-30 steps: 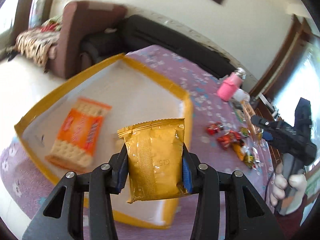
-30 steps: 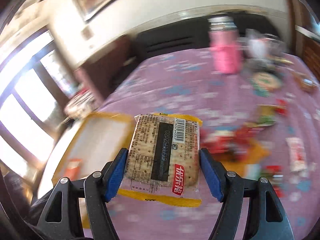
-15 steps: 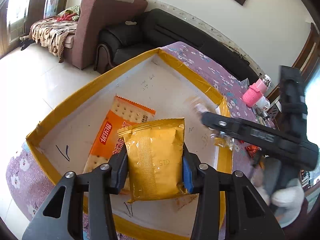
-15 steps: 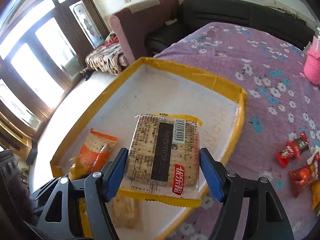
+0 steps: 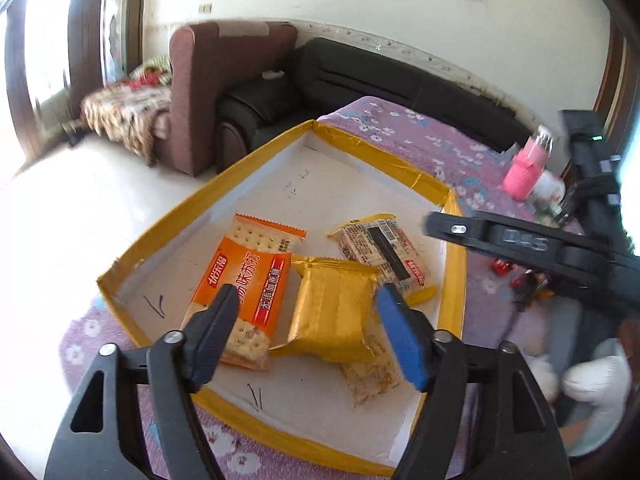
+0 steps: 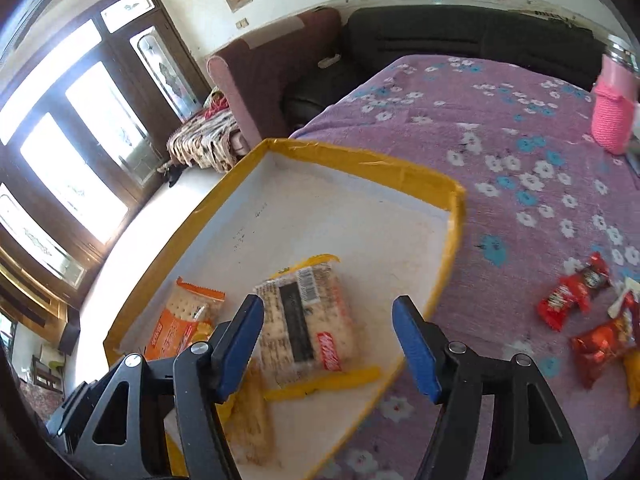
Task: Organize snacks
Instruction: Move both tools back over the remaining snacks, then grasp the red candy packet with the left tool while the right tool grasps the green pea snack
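Observation:
A shallow white tray with a yellow taped rim lies on the purple flowered table. In it lie an orange cracker pack, a gold foil pack and a clear cracker pack with a barcode. My left gripper is open, its jaws either side of the gold pack, above it. My right gripper is open above the barcode pack; its body shows in the left wrist view.
Red and yellow candy wrappers lie on the table right of the tray. A pink bottle stands at the far right. A black sofa and a brown armchair are beyond the table.
Both grippers opened and let go of their packs. The gold pack and the barcode cracker pack now lie in the tray beside the orange pack.

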Demonstrator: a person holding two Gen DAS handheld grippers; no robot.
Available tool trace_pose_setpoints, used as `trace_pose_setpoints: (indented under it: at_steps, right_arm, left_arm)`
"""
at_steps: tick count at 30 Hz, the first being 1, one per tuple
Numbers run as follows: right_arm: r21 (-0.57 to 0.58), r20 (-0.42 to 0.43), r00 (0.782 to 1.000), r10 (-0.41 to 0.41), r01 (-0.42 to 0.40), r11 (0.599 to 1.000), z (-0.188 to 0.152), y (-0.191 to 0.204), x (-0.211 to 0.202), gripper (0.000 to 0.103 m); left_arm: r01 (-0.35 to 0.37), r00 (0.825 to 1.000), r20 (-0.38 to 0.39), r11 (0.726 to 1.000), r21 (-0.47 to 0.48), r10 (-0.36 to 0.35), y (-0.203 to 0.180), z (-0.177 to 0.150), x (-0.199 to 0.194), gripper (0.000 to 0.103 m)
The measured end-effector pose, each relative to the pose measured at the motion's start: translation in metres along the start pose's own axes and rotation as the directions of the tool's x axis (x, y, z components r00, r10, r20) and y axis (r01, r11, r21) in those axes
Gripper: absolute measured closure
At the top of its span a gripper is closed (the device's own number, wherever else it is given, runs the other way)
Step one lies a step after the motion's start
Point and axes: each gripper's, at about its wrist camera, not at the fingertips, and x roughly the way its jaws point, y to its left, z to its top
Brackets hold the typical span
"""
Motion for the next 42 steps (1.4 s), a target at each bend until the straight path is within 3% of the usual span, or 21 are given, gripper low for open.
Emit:
trace_pose_setpoints:
  at_steps: [5, 10, 18, 20, 24, 27, 33, 34, 36, 38, 42]
  right_arm:
    - [0.044, 0.058, 0.998, -0.013, 0.011, 0.999, -0.020, -0.040, -0.042, 0.033]
    - [0.127, 0.113, 0.992, -0.053, 0.039, 0.991, -0.044, -0.106, -0.090, 0.033]
    - [0.347, 0.184, 0.969, -0.164, 0.092, 0.933, -0.074, -0.222, -0.153, 0.030]
    - [0.396, 0.199, 0.964, -0.178, 0.087, 0.914, -0.078, -0.244, -0.162, 0.030]
    - [0.471, 0.207, 0.954, -0.215, 0.095, 0.877, -0.090, -0.279, -0.172, 0.028]
    - [0.473, 0.172, 0.961, -0.216, 0.112, 0.874, -0.094, -0.291, -0.167, 0.028]
    - [0.412, 0.115, 0.971, -0.209, 0.145, 0.900, -0.098, -0.278, -0.138, 0.028]
    - [0.385, 0.110, 0.969, -0.223, 0.165, 0.908, -0.097, -0.273, -0.135, 0.028]
    - [0.330, 0.109, 0.962, -0.251, 0.203, 0.922, -0.094, -0.263, -0.129, 0.028]
    - [0.286, 0.109, 0.957, -0.269, 0.229, 0.930, -0.092, -0.255, -0.123, 0.028]
    - [0.223, 0.077, 0.958, -0.278, 0.255, 0.941, -0.097, -0.247, -0.105, 0.045]
  left_arm:
    - [0.036, 0.999, -0.005, 0.997, 0.071, -0.035, -0.032, -0.007, -0.008, 0.030]
    - [0.082, 0.996, -0.044, 0.988, 0.130, -0.076, -0.070, -0.012, -0.008, 0.030]
    - [0.137, 0.989, -0.092, 0.960, 0.246, -0.118, -0.137, -0.028, -0.009, 0.030]
    - [0.203, 0.976, -0.130, 0.949, 0.241, -0.175, -0.148, -0.030, -0.008, 0.030]
    - [0.318, 0.933, -0.235, 0.932, 0.176, -0.274, -0.159, -0.034, 0.006, 0.030]
    - [0.344, 0.915, -0.276, 0.927, 0.148, -0.296, -0.164, -0.040, 0.014, 0.030]
    - [0.371, 0.911, -0.261, 0.911, 0.179, -0.320, -0.172, -0.044, 0.009, 0.030]
    - [0.390, 0.903, -0.266, 0.903, 0.180, -0.337, -0.174, -0.043, 0.009, 0.030]
    - [0.456, 0.869, -0.289, 0.876, 0.158, -0.401, -0.177, -0.039, 0.013, 0.030]
    - [0.485, 0.856, -0.287, 0.860, 0.160, -0.429, -0.182, -0.033, 0.016, 0.030]
    - [0.434, 0.893, -0.259, 0.858, 0.274, -0.368, -0.208, -0.022, 0.032, 0.030]
